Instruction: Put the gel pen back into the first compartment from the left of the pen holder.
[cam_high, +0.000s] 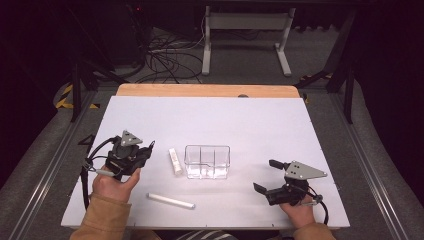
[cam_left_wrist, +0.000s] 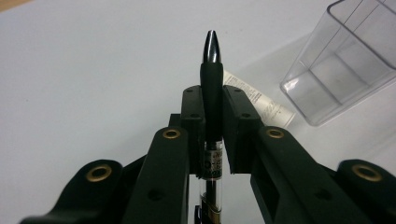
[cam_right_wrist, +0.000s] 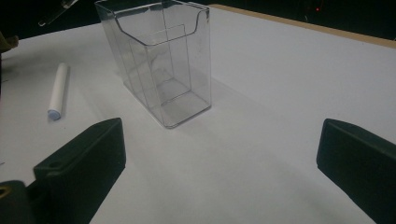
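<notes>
My left gripper (cam_high: 146, 151) (cam_left_wrist: 212, 100) sits at the table's left, shut on a pen (cam_left_wrist: 211, 70) with a black grip and silver tip that sticks out past the fingers. Just beyond the tip lies a white printed tube (cam_high: 175, 160) (cam_left_wrist: 261, 105). A clear, empty plastic organiser box (cam_high: 207, 161) (cam_left_wrist: 341, 60) (cam_right_wrist: 161, 60) with dividers stands upright at the table's middle. To its right, near the front, my right gripper (cam_high: 267, 176) (cam_right_wrist: 222, 135) is open and points at the box, nothing between its jaws.
A white stick (cam_high: 170, 200) (cam_right_wrist: 58, 91) lies near the front edge, left of centre. The white table (cam_high: 215, 115) has a wooden strip along its far edge. Beyond it are cables and a white stand on the floor.
</notes>
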